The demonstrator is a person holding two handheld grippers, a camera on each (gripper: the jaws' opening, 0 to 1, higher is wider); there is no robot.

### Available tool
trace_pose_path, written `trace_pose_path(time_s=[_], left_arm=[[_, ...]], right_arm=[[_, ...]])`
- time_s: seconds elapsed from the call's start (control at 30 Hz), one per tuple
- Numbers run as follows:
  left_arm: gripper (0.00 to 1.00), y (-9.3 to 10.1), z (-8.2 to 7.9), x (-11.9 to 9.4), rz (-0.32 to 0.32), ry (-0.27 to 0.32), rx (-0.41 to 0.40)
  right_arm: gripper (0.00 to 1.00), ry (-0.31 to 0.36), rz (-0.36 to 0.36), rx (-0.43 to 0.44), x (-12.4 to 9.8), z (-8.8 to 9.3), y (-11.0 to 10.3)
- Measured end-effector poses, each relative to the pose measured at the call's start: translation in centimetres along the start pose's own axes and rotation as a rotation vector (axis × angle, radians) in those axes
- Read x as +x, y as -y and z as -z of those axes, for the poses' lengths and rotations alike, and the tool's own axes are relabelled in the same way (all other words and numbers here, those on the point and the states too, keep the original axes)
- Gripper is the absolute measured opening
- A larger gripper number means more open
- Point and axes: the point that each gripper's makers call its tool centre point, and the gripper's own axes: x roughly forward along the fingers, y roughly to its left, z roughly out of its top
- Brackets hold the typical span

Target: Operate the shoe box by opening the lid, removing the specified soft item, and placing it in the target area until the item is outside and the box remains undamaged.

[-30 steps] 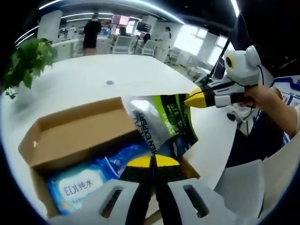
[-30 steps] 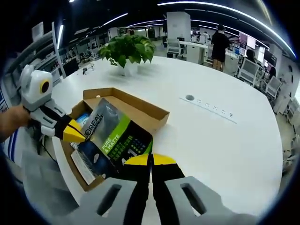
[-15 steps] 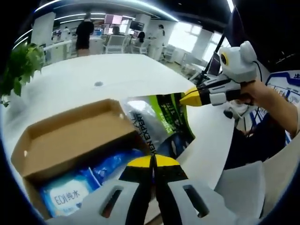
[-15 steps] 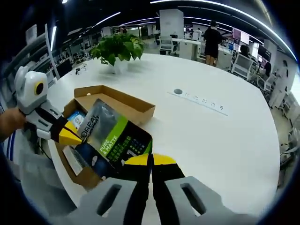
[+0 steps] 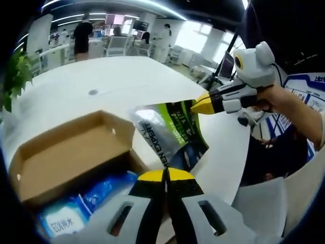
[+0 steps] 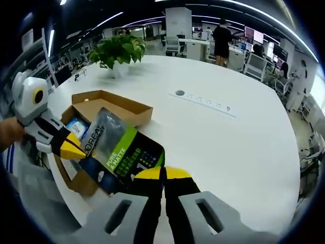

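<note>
Pouch (image 6: 119, 152), soft, green/black/silver w/ white lettering, held up between both grippers, above the near end of the box (image 6: 109, 104) and the table (image 6: 228, 142) edge.

Right gripper (image 6: 163, 174): yellow tips pressed together, pinching pouch's near edge. In left gripper view the same gripper (image 5: 195, 105) comes in from the right, tips clamped on pouch (image 5: 170, 134) top corner, a hand (image 5: 284, 104) behind it.

Left gripper (image 5: 166, 175): jaws closed, no gap between tips, on pouch's lower edge. In right gripper view it (image 6: 73, 151) enters from the left, yellow tip at pouch's left edge; whether it truly pinches there – can't tell from that angle.

Box (image 5: 66, 152): brown cardboard, lid open, sits on white table (image 5: 101, 76) near its edge. Inside, blue wipes pack (image 5: 76, 208) w/ white label, lying flat at the end nearest the grippers. Rest of box interior bare cardboard.

Pouch out of the box, not touching table as far as visible; hangs slightly creased.

Bkgd: potted plant (image 6: 117, 51) on table beyond box; small round port (image 5: 93, 92) and a row of sockets (image 6: 205, 101) set in tabletop. Office desks, chairs, a standing person (image 6: 222, 38) far back.
</note>
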Motion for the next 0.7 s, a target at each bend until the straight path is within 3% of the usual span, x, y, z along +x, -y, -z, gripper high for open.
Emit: trace_pose_path(time_s=[0.37, 0.7], left_arm=[[0.0, 0.9, -0.3, 2.1, 0.024, -0.024, 0.014], [0.0, 0.4, -0.2, 3.6, -0.002, -0.073, 0.074]], right_arm=[[0.0, -0.02, 0.024, 0.028, 0.2, 1.3, 2.1], [0.0, -0.046, 0.03, 0.041, 1.5, 2.2, 2.9]])
